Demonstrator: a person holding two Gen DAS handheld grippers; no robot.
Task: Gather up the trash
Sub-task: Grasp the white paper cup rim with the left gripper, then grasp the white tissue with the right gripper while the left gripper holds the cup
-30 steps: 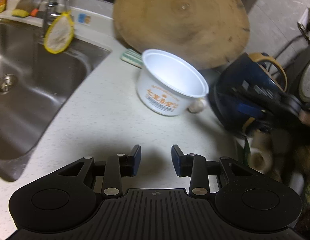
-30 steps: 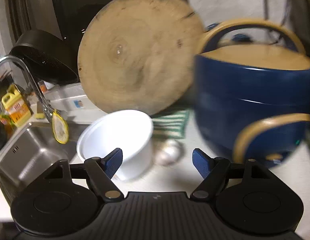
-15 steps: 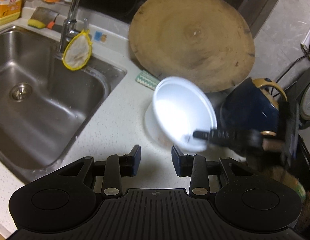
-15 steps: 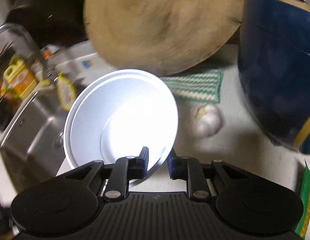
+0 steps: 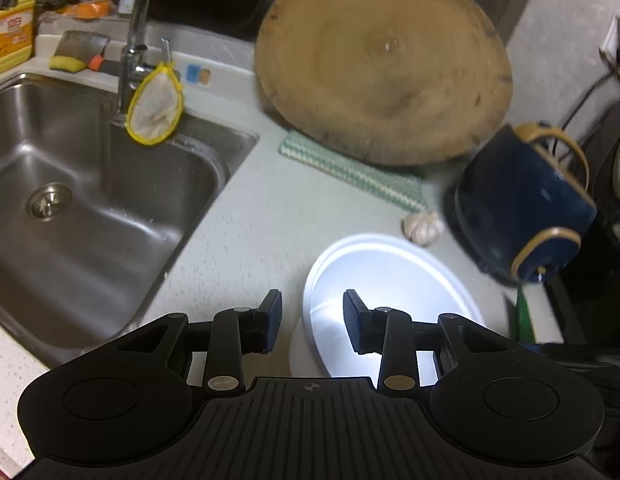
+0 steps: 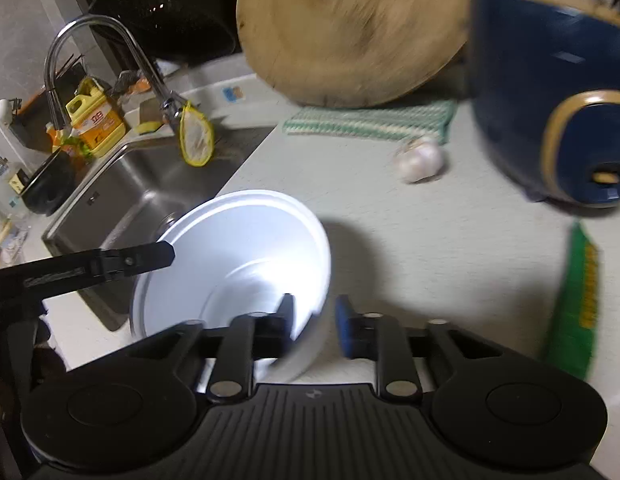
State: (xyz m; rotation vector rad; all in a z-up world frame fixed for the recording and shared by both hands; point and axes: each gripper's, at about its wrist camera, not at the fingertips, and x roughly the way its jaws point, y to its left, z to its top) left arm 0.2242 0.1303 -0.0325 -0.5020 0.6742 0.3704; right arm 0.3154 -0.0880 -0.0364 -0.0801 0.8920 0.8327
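— How were the jaws of the right gripper (image 6: 314, 312) found?

— They were seen parted, having just been opening. The near wall of the white bowl (image 6: 237, 256) was caught between them: one pad was set inside the bowl, and the blue pad outside appeared to be kept just clear of the wall. The bowl was tipped, its mouth turned toward that tool.

— And the left gripper (image 5: 312, 312)?

— It was held open with nothing between its pads; the bowl was seen just ahead of them, slightly to the right.

— Could any writing be read?

— None. A label with red characters was made out on the yellow bottle (image 6: 95, 120), far ahead and left of the right tool, past the sink (image 6: 121, 200) — too small to read. Yellow print on the green packet (image 6: 578, 296), to its right, was blurred.
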